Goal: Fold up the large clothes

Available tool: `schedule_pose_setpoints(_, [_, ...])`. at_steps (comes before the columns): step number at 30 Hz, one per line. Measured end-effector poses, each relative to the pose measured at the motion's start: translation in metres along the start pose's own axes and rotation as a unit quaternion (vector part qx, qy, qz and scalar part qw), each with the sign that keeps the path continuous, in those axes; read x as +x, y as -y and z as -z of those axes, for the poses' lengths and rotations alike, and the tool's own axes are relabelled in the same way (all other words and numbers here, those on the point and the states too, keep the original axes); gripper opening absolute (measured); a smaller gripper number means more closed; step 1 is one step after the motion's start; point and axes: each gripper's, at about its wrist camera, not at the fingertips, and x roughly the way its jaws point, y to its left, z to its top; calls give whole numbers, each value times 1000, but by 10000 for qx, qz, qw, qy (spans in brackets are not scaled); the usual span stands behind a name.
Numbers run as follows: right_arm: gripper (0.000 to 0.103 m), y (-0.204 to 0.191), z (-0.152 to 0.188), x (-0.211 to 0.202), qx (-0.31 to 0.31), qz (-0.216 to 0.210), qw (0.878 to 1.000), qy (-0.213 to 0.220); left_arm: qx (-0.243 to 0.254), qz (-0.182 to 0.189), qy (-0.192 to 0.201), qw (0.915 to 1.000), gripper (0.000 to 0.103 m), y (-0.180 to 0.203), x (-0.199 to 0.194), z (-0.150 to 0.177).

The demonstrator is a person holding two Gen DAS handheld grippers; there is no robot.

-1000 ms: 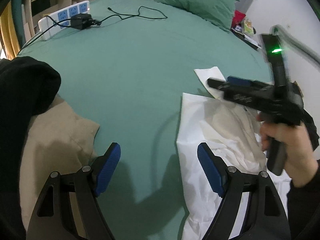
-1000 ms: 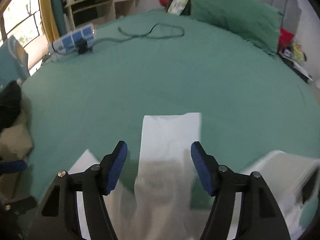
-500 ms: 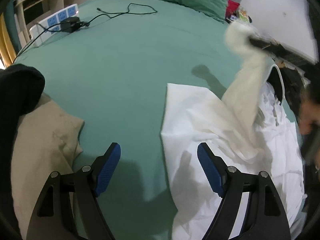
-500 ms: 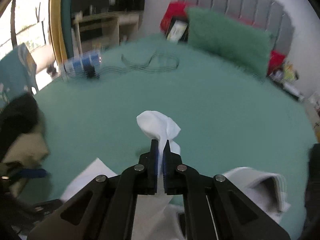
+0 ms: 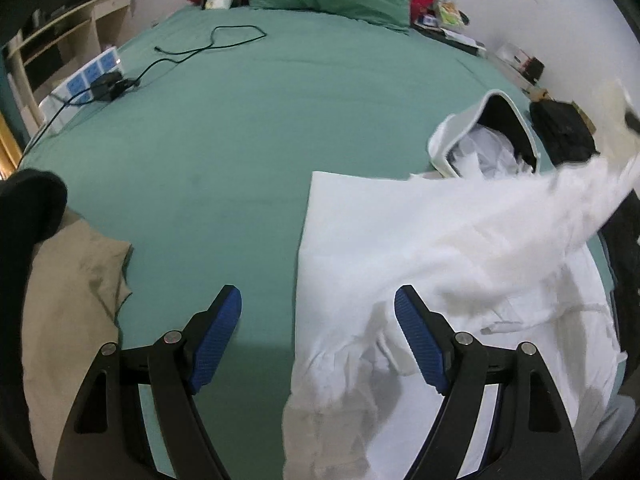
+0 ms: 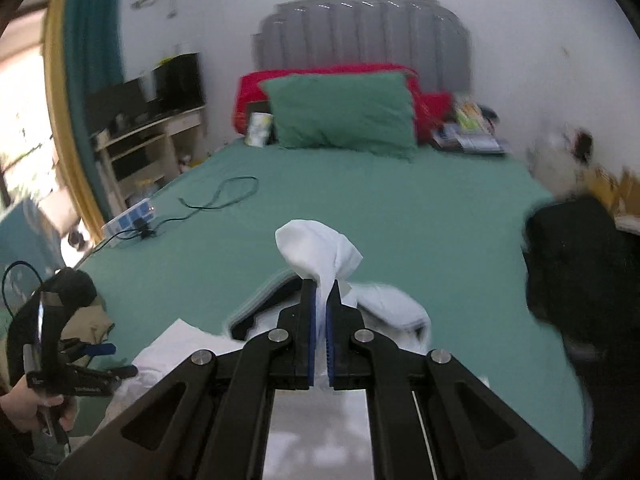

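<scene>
Clearly the right hand-held gripper (image 6: 319,312) is pinching a bunch of the white garment (image 5: 420,240) between its blue pads, jaws closed tight on the cloth, with a puff of fabric poking out above the tips at the centre of the right wrist view. It is holding that part up off the bed (image 5: 260,128), probably a sleeve or a hem, so the fabric is stretching in a blurred band toward the upper right of the left wrist view; lifting it this way is likely meant to bring it over onto the rest of the garment as a fold.

Meanwhile the left hand-held gripper (image 5: 318,340) is hovering low at the bottom of its frame with its jaws spread wide and nothing between them. Its right finger is hanging over the garment's near left edge, seemingly ready to pin or catch that edge while the other side is being carried.

Most of the garment is lying flat on the green sheet at the lower right. A beige garment (image 5: 68,300) is sitting at the lower left, apart from it, and a white basket (image 5: 444,140) with more white cloth is resting just beyond the garment's far edge.
</scene>
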Motion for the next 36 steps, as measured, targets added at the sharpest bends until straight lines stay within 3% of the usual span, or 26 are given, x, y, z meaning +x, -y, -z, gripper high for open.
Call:
schedule_pose_setpoints(4, [5,55,37,-5,757,-201,9969,33,119,304,-45,9995,83,14,-1,5])
schedule_pose_setpoints(7, [7,95,70,8,1485,-366,9880,-228,383,436,-109,9983,83,28,2,13])
schedule_pose_setpoints(11, [8,129,114,9,2065,115,9766,-590,724,215,-296,9967,82,43,12,23])
schedule_pose_setpoints(16, [11,149,142,-3,2194,531,9689,-1009,422,422,-336,9977,83,34,15,16])
schedule_pose_setpoints(17, [14,150,144,-4,2120,540,9703,-1029,291,497,-241,9981,82,30,12,12])
schedule_pose_setpoints(19, [31,146,138,-7,1927,606,9742,-1003,89,569,-72,9983,83,23,7,4])
schedule_pose_setpoints(21, [66,144,132,-10,1822,562,9780,-846,-128,571,75,9983,83,14,4,-3])
schedule_pose_setpoints(24, [70,139,117,-11,1671,540,9828,-567,-371,449,177,9981,82,3,10,-11])
schedule_pose_setpoints(29, [70,130,116,13,1493,655,9829,-855,-465,213,-155,9986,82,-2,48,-16])
schedule_pose_setpoints(32, [69,128,128,27,1367,747,9811,-1150,-411,126,-195,9989,72,-3,58,-14])
schedule_pose_setpoints(33, [66,127,133,31,1328,744,9804,-1252,-278,18,-103,9996,58,0,57,-12])
schedule_pose_setpoints(34, [56,126,138,35,1259,753,9797,-1365,-131,-177,-85,9997,47,2,57,-11])
schedule_pose_setpoints(36, [38,124,149,40,948,989,9782,-1564,-53,-361,-45,9993,8,2,57,-11])
